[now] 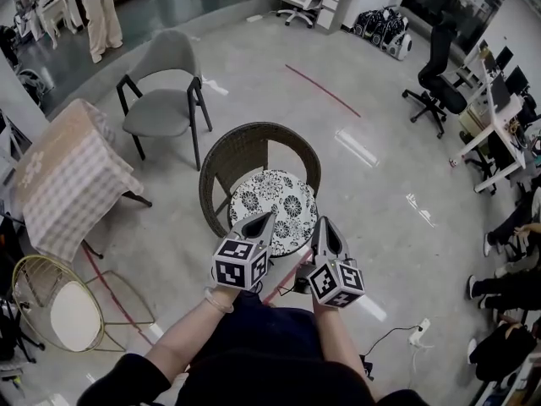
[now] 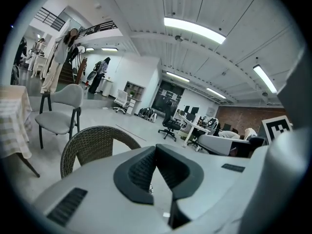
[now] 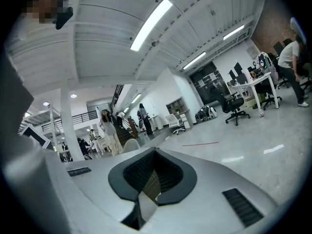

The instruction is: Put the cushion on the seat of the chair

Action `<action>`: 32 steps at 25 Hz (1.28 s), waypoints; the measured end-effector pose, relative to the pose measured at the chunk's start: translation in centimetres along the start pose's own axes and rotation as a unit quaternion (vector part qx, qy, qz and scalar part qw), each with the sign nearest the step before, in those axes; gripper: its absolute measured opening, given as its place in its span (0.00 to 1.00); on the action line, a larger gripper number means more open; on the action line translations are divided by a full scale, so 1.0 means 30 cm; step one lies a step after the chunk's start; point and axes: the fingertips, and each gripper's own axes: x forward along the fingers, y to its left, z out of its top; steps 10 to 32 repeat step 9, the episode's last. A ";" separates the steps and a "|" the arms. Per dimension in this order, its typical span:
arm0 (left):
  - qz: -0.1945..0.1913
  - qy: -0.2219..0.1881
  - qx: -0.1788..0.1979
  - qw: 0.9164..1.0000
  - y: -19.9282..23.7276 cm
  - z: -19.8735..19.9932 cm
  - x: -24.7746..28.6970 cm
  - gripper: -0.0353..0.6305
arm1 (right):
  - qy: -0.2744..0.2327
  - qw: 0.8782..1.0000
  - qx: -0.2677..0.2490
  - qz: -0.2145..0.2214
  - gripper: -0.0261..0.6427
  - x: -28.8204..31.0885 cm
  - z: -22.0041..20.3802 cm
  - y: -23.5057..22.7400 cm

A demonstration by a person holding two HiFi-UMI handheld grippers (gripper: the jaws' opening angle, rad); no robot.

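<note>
The round black-and-white floral cushion (image 1: 275, 203) lies on the brown wicker chair (image 1: 245, 146). The left gripper (image 1: 264, 219) and right gripper (image 1: 325, 225) hover over its near edge, jaws closed and empty; a stray brush could drag it off the front.

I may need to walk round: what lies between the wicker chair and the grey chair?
Nothing. In the head view only bare floor separates the wicker chair from the grey chair.

Cushion (image 1: 275, 203) front edge behind L tongs (image 1: 268, 219)
</note>
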 end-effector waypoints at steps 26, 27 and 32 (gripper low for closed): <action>0.025 0.009 -0.026 0.999 0.063 -0.040 -0.018 0.08 | 0.017 1.000 0.011 0.004 0.03 0.001 -0.043 0.004; 0.025 0.009 -0.026 0.999 0.063 -0.040 -0.018 0.08 | 0.017 1.000 0.011 0.004 0.03 0.001 -0.043 0.004; 0.025 0.009 -0.026 0.999 0.063 -0.040 -0.018 0.08 | 0.017 1.000 0.011 0.004 0.03 0.001 -0.043 0.004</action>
